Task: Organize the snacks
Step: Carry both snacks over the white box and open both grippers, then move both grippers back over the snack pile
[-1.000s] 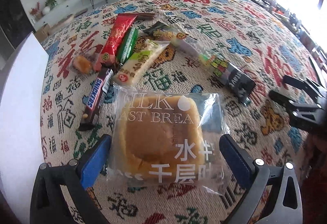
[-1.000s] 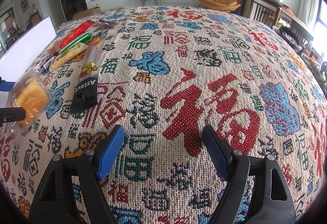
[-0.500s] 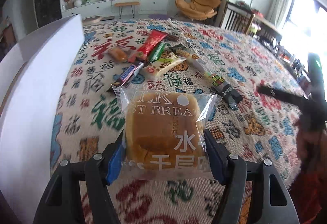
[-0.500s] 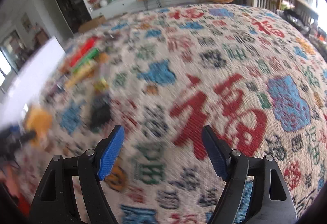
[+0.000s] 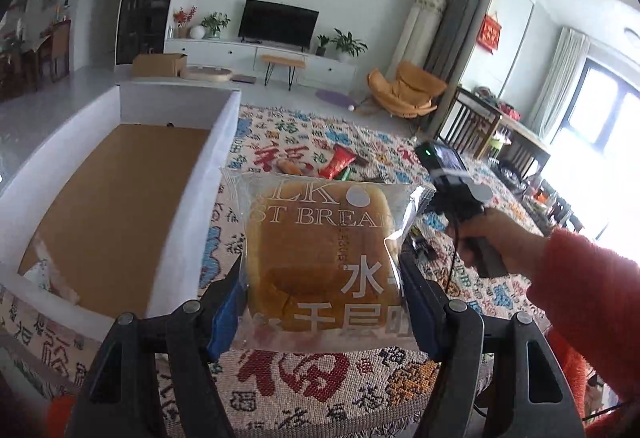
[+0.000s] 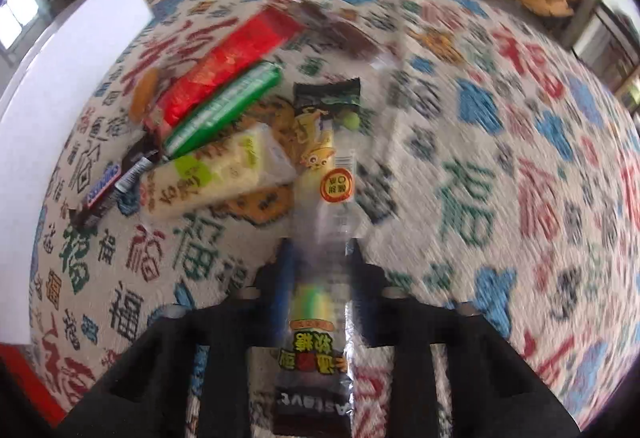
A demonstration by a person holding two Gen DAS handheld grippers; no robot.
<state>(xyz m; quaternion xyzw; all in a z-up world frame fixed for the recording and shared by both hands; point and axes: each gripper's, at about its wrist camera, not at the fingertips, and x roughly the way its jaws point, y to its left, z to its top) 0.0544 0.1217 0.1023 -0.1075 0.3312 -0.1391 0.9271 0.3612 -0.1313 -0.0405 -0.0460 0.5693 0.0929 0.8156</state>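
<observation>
My left gripper (image 5: 320,278) is shut on a clear packet of milk toast bread (image 5: 320,250) and holds it in the air beside the open white box (image 5: 192,198). The box has a brown cardboard floor. In the right wrist view my right gripper (image 6: 318,254) points steeply down at the snack pile. Its jaws are closing, and the pads sit against both sides of a long clear sweets packet (image 6: 332,174) with a black end. The picture is blurred by motion.
On the patterned tablecloth (image 6: 480,178) lie a red packet (image 6: 236,58), a green one (image 6: 228,106), a pale yellow one (image 6: 216,174), a Snickers bar (image 6: 108,190) and a small orange snack (image 6: 142,98). A hand in a red sleeve (image 5: 580,286) holds the right gripper's handle.
The left gripper closed on the bread, lifted it off the cloth and swung towards the white box. The right gripper travelled left to the snack pile and narrowed around the long packet.
</observation>
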